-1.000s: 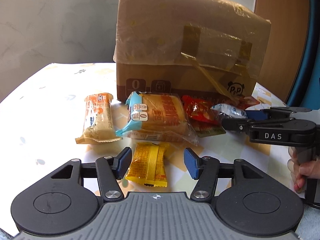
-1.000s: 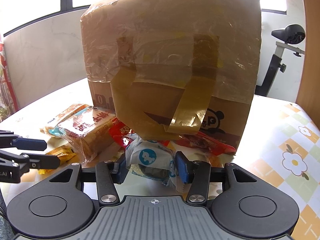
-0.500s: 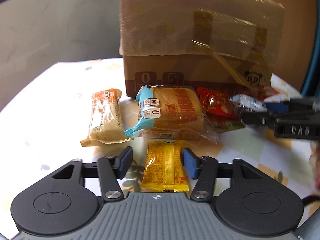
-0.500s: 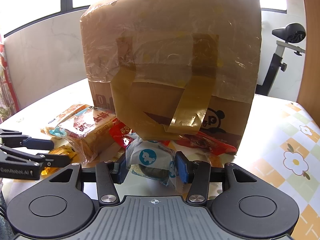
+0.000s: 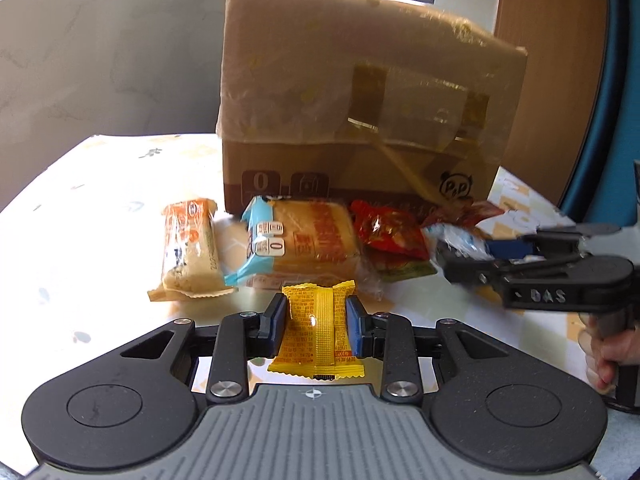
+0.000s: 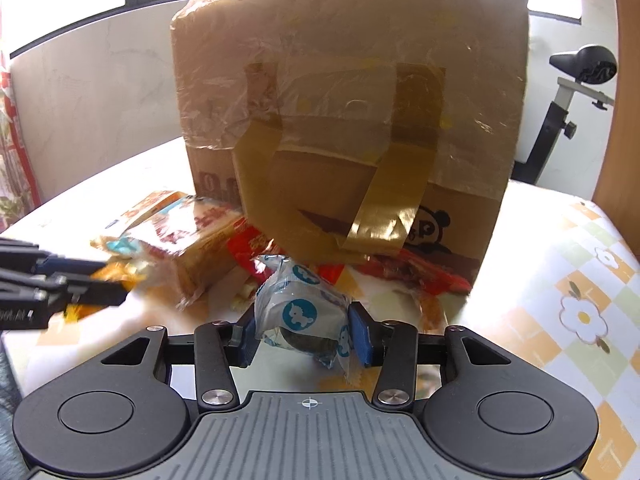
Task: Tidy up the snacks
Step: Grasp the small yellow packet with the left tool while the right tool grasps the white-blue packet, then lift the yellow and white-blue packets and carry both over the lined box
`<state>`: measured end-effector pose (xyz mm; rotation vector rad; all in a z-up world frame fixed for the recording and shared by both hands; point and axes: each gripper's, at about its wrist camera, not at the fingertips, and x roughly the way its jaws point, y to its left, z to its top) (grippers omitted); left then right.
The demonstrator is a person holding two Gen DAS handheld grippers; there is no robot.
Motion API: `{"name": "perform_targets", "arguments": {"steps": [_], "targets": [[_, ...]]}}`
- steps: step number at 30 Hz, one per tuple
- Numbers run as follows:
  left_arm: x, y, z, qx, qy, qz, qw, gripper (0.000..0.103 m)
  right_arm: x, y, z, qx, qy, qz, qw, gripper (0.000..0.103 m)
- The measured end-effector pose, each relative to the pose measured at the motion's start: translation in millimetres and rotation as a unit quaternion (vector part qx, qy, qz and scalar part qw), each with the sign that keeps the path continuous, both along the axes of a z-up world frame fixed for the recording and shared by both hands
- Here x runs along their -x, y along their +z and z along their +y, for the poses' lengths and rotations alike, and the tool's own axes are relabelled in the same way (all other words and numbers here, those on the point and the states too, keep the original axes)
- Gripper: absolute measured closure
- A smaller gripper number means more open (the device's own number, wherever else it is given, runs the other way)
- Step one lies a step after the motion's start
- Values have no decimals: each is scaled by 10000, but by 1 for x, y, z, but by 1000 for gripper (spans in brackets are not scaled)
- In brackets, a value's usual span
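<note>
Yellow packet [image 5: 318, 330] apparently claw-clamped

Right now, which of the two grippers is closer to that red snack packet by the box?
Right. The right gripper, clamped on a blue-and-white packet, sits just beside the red snack packet. The left gripper holds a yellow packet farther off, in front of the bread.

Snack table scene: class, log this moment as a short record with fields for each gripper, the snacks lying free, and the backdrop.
left gripper: shut on yellow snack packet
right gripper: shut on white-and-blue wrapped snack
lying free: orange-and-white bar, packaged bread slice, red packet
backdrop: taped cardboard box behind the snacks
surface: floral tablecloth
</note>
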<state>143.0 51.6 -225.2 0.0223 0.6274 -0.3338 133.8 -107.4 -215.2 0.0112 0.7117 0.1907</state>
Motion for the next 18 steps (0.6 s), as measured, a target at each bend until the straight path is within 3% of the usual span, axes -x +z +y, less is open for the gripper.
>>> {"name": "perform_targets", "arguments": {"steps": [9,18], "targets": [[13,33,3,102,10,-544,9985,70,40,42,-15,-316,-3,-416,9986,65],[11,102,3,389,-32,-1400,9894,70,41,120,-24,-533,192,-1372,9889,66]]}}
